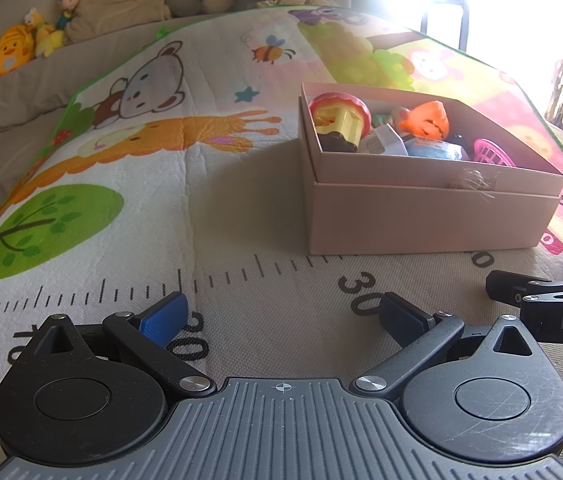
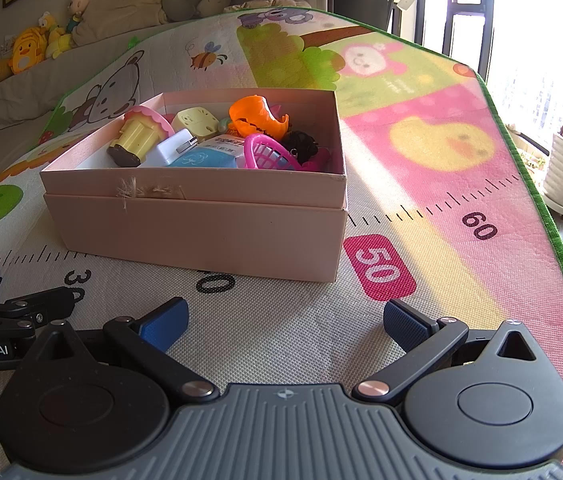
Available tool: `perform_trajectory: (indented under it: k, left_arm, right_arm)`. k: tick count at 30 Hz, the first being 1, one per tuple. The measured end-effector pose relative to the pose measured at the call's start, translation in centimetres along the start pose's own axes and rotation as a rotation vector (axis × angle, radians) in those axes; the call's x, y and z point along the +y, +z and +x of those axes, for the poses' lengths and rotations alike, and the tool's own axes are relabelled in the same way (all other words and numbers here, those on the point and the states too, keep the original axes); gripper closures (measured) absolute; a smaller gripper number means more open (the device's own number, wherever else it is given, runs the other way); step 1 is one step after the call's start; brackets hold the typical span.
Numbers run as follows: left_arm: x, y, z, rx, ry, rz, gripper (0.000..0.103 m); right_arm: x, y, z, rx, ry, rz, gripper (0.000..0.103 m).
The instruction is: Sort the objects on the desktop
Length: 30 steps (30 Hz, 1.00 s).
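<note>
Right now both of my tools hang low over the play mat, and neither holds anything. My left gripper has its jaws spread wide, and so does my right gripper, blue pads facing bare mat between them.

The pink box stands in the middle left of the right view and in the right half of the left view, resting on the printed ruler strip. Everything to be sorted seems already inside it: a yellow toy with a pink rim at the left end, a white charger plug beside it, a blue-and-white packet in the middle, an orange toy toward the back, and a pink toy basket at the near right. Something dark lies behind the basket; I cannot make out what it is.

I see no loose item on the mat in either view, so I judge the sorting finished or nearly so. If a piece needs another pick, I would come in from above the box rim, keep the jaws wide until past the wall, and take the top piece, the basket or the orange toy, without dragging its neighbours.
</note>
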<state>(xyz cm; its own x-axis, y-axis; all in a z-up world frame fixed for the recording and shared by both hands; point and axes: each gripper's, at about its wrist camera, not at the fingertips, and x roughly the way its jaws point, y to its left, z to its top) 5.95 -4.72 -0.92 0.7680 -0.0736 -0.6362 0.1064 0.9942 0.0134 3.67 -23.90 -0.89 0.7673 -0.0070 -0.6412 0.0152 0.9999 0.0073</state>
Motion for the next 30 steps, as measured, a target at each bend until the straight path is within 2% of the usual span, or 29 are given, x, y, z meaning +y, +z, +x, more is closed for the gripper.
perform_trajectory:
  k: [30]
  left_arm:
    - [0.02, 0.0, 0.01, 0.0, 0.0, 0.0, 0.0]
  right_arm:
    - [-0.19, 0.19, 0.17, 0.0, 0.001, 0.0, 0.0]
